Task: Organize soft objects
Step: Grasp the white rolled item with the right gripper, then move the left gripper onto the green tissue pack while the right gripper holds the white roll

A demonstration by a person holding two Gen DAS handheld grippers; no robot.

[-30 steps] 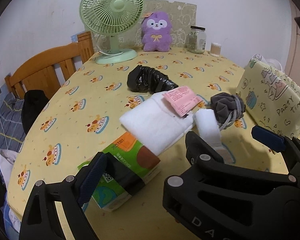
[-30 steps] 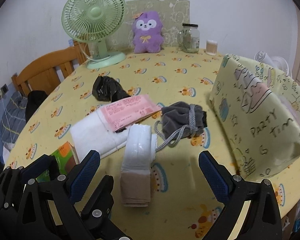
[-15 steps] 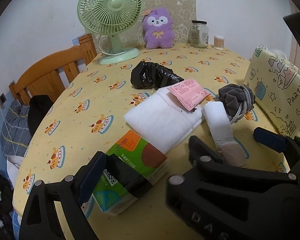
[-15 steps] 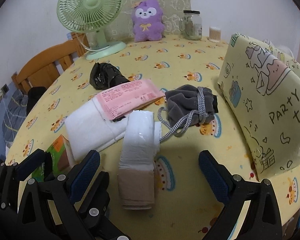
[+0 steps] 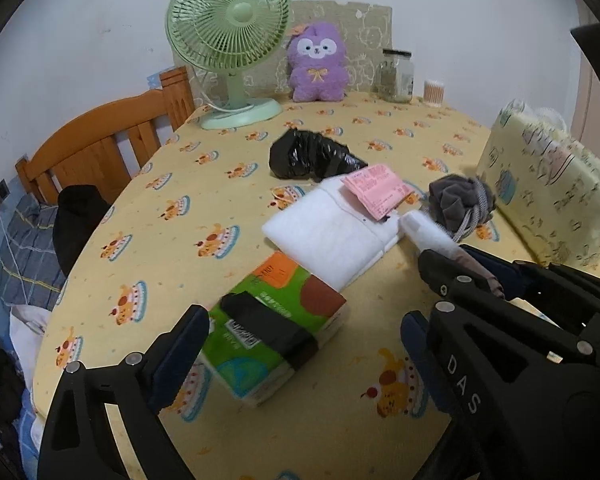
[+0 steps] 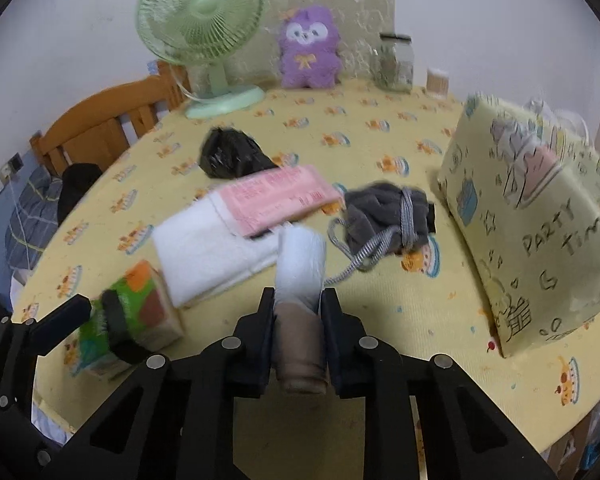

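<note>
- Right gripper (image 6: 298, 322) pinches the roll's (image 6: 300, 276) tan end; its white end, beside the towel (image 6: 208, 252), may sag or unroll.
- Left gripper (image 5: 304, 340) gapes, holding nothing; could bump the tissue pack (image 5: 274, 328) near the towel.

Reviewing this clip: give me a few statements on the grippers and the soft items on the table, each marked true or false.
1. The right gripper is shut on the white and beige roll. True.
2. The left gripper is shut on the tissue pack. False: its jaws stand open around the pack.
3. The pink slip lies on the folded white cloth. True.
4. The grey drawstring pouch sits inside the party bag. False: it lies on the table beside the bag.
</note>
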